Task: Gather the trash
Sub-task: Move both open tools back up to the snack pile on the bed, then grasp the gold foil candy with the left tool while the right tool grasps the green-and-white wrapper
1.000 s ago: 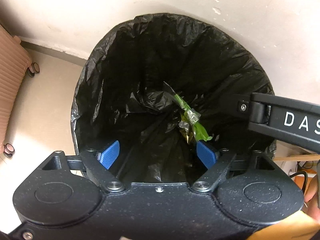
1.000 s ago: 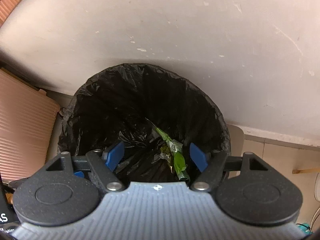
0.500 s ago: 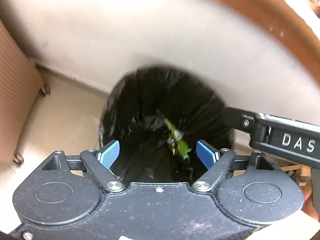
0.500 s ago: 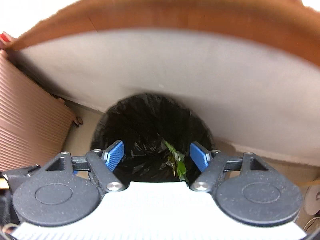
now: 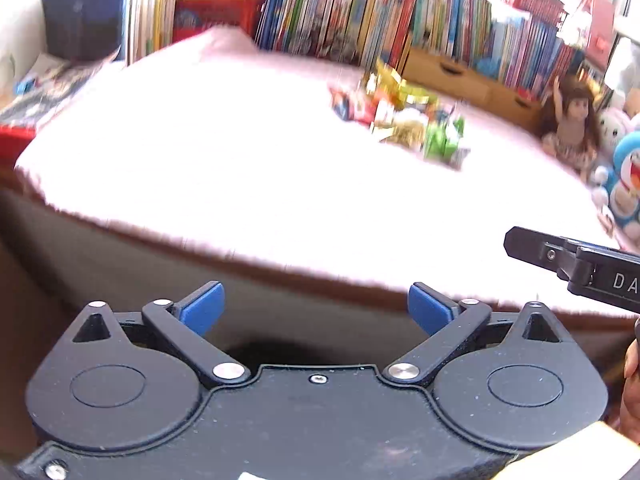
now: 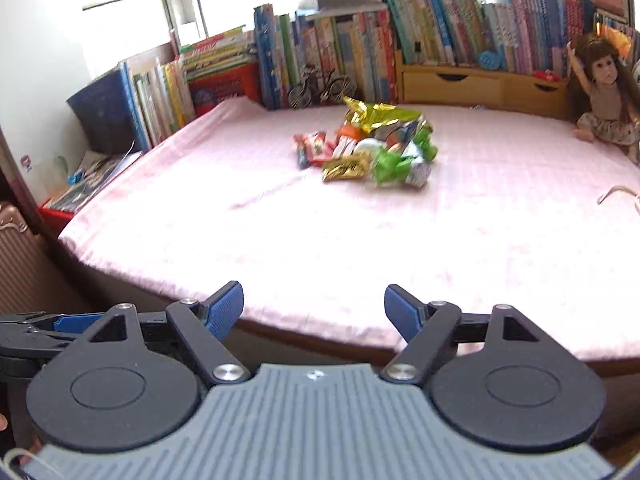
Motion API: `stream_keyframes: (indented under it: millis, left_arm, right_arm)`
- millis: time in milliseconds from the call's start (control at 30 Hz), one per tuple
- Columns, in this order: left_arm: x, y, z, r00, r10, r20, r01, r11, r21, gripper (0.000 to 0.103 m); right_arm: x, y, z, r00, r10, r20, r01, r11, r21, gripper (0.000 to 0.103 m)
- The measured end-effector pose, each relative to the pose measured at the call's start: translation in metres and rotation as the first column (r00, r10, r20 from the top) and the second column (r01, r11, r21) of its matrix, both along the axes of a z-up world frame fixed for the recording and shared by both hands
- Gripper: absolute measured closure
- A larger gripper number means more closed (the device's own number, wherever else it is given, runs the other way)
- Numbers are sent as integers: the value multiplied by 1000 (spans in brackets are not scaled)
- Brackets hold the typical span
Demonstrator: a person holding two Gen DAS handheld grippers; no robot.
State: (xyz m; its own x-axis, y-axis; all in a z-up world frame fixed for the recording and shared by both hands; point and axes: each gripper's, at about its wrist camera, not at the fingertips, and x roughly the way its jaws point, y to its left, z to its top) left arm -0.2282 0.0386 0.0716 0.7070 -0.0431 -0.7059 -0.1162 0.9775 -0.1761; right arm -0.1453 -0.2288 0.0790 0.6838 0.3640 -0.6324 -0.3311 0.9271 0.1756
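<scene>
A heap of crumpled wrappers [image 6: 366, 148], gold, green, red and white, lies in the middle of a table under a pink cloth [image 6: 280, 232]. The left wrist view shows the same heap of wrappers [image 5: 404, 120], blurred, on the far right of the cloth [image 5: 200, 152]. My left gripper [image 5: 316, 312] hangs at the table's near edge, its jaws opening with nothing between them. My right gripper [image 6: 314, 310] is over the near edge too, jaws opening and empty. Its black finger [image 5: 568, 260] juts in at the right of the left wrist view. The trash bin is out of sight.
Rows of upright books [image 6: 360, 40] line the back of the table, with a wooden drawer box [image 6: 476, 84] and a small bicycle model [image 6: 320, 88]. A doll [image 6: 600, 92] sits at the back right, soft toys [image 5: 624, 176] beside it. A ribbed pink suitcase [image 6: 20, 264] stands left.
Both grippers have risen from over the black-lined bin, and the views now show the tabletop instead. The left jaws stand wider apart than before.
</scene>
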Motion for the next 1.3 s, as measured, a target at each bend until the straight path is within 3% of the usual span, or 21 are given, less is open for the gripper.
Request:
stream_keyframes:
  millis: [100, 267, 467, 733, 1033, 1300]
  left_arm:
    - [35, -14, 16, 998, 8, 65, -10, 1000, 25, 1]
    - [100, -35, 23, 996, 20, 85, -25, 998, 51, 1]
    - [181, -59, 5, 996, 55, 74, -58, 997, 42, 1]
    - [268, -93, -21, 998, 54, 23, -55, 997, 57, 2]
    - [319, -111, -50, 998, 50, -45, -46, 996, 81, 7]
    - [335, -106, -60, 995, 29, -97, -28, 999, 18, 20]
  right_arm:
    - [29, -17, 11, 998, -43, 38, 43, 999, 0, 16]
    - [84, -38, 20, 996, -70, 63, 70, 998, 3, 16]
    - [139, -51, 9, 997, -58, 49, 60, 998, -33, 21]
    - [207, -71, -15, 999, -12, -34, 10, 998, -67, 37]
    - [247, -65, -42, 988, 104, -116, -111, 992, -62, 39]
    - [271, -50, -54, 977, 157, -145, -165, 985, -46, 35]
